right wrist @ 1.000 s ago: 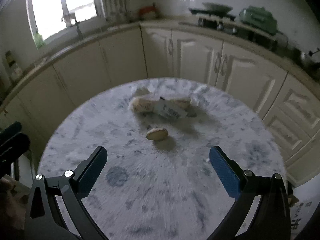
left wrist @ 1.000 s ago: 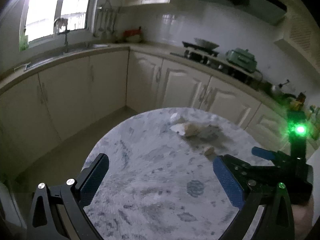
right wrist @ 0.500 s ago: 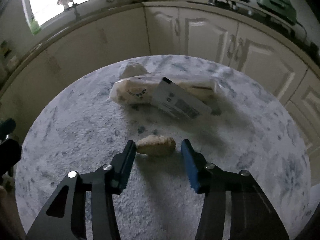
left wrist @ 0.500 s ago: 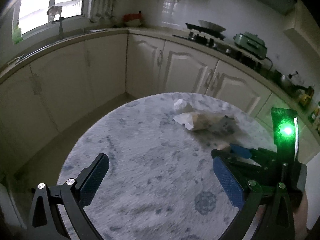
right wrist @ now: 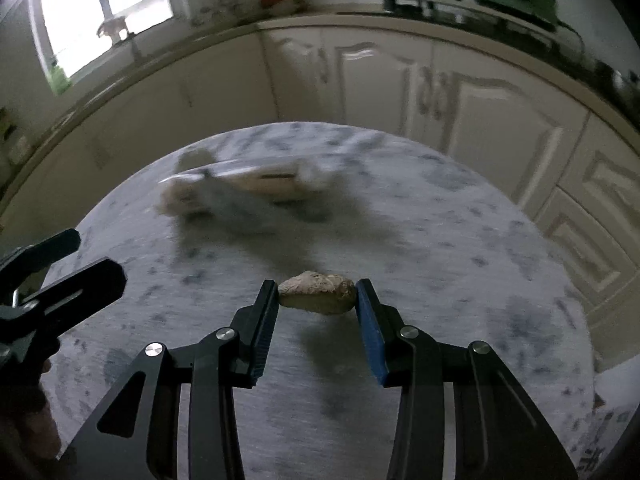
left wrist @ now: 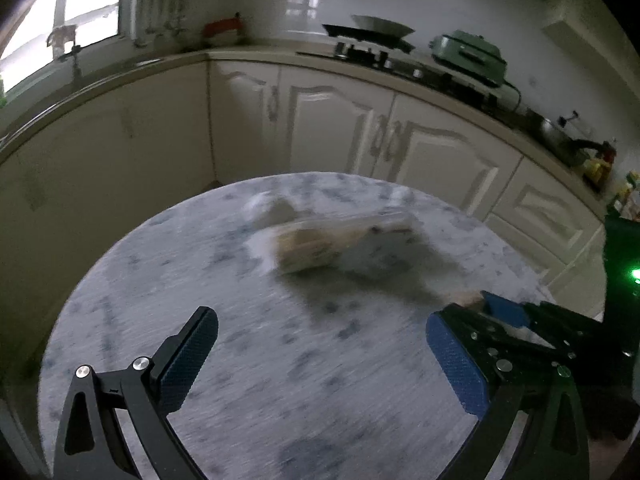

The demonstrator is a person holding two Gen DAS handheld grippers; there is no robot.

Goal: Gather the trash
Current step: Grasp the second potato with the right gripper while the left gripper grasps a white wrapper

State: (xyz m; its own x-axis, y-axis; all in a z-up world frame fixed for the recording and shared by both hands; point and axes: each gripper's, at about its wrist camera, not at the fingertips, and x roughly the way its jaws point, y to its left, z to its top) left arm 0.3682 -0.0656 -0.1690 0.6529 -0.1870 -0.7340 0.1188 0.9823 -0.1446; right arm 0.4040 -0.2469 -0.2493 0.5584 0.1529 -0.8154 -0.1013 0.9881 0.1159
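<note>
Gripping a small tan lump (right wrist: 318, 298) between its blue pads, the right gripper (right wrist: 317, 300) has narrowed from a wide spread a second ago; the lump, which then lay alone on the round marble table (right wrist: 460, 320), now touches both pads and casts a shadow on the marble below. The left gripper (left wrist: 320, 344) stands wide open over bare marble with nothing between its fingers, and the table fills more of its view than before. Beyond it lies the rest of the trash: a long wrapper (left wrist: 320, 246) with a flat packet (left wrist: 380, 248) across it and a crumpled white wad (left wrist: 268, 210) behind, all blurred. Print that showed on the packet half a second ago is unreadable now. This pile sits toward the far rim, well apart from the lump. Cream cabinets (left wrist: 328, 128) curve around the far side, apart from the table.
</note>
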